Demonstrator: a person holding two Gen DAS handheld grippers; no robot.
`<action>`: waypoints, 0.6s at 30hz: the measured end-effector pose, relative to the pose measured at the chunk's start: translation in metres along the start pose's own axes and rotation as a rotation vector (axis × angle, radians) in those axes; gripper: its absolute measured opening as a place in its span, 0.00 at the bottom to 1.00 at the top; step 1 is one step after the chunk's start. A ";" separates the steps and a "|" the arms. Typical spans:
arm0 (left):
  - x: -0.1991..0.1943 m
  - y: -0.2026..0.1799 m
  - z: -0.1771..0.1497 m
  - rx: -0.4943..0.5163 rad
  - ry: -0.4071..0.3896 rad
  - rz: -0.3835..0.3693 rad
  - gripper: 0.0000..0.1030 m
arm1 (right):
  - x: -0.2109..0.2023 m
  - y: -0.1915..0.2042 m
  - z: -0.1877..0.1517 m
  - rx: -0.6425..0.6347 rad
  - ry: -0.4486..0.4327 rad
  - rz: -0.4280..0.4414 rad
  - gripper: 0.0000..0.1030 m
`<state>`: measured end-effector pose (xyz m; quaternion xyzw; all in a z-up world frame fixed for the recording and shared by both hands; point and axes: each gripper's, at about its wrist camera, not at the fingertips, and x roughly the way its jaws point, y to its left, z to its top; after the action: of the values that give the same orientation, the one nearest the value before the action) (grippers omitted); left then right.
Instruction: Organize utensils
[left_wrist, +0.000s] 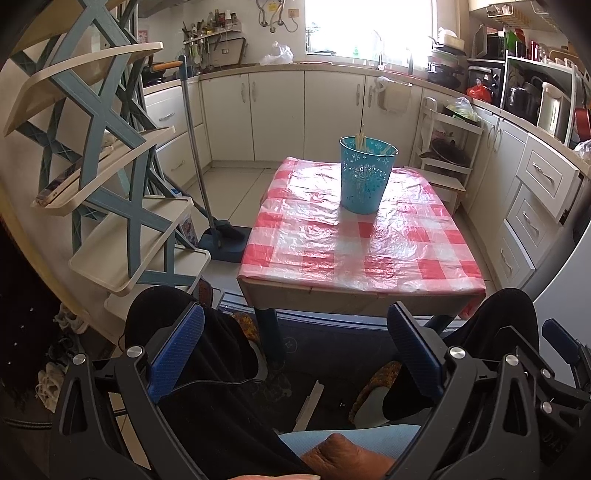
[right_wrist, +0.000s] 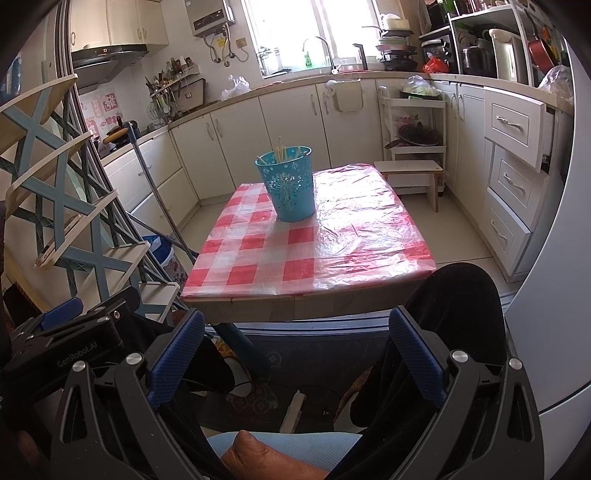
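Observation:
A turquoise perforated bucket (left_wrist: 365, 175) (right_wrist: 289, 183) stands upright on the small table (left_wrist: 354, 251) (right_wrist: 306, 254) with the red-and-white checked cloth. Pale wooden utensils (left_wrist: 361, 139) (right_wrist: 280, 150) stick out of its top. Both grippers hang low in front of the table's near edge, over the person's knees. My left gripper (left_wrist: 295, 347) is open with nothing between its blue pads (left_wrist: 177, 350). My right gripper (right_wrist: 295, 350) is open and empty as well, and the left one's body (right_wrist: 74, 328) shows beside it in the right wrist view.
A blue-and-cream tiered rack (left_wrist: 110, 177) (right_wrist: 62, 206) stands close on the left. A broom and dustpan (left_wrist: 218, 236) lean by the table's left side. White cabinets (left_wrist: 280, 114), a wooden stool (right_wrist: 410, 173) and a shelf cart (right_wrist: 413, 125) ring the far floor. A hand (right_wrist: 258, 458) rests on a pale blue surface.

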<state>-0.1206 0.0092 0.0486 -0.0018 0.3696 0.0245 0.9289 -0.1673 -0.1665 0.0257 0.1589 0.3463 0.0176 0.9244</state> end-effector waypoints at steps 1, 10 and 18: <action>0.000 -0.001 0.000 0.001 0.001 0.001 0.92 | 0.000 0.001 0.000 0.000 -0.001 0.000 0.93; 0.001 -0.004 -0.001 0.007 0.009 0.005 0.92 | 0.000 0.001 0.001 -0.001 -0.001 -0.001 0.93; 0.001 -0.004 -0.001 0.007 0.009 0.005 0.92 | 0.000 0.001 0.000 -0.001 0.000 -0.001 0.93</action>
<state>-0.1201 0.0048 0.0470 0.0020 0.3737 0.0255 0.9272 -0.1668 -0.1653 0.0263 0.1581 0.3462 0.0172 0.9246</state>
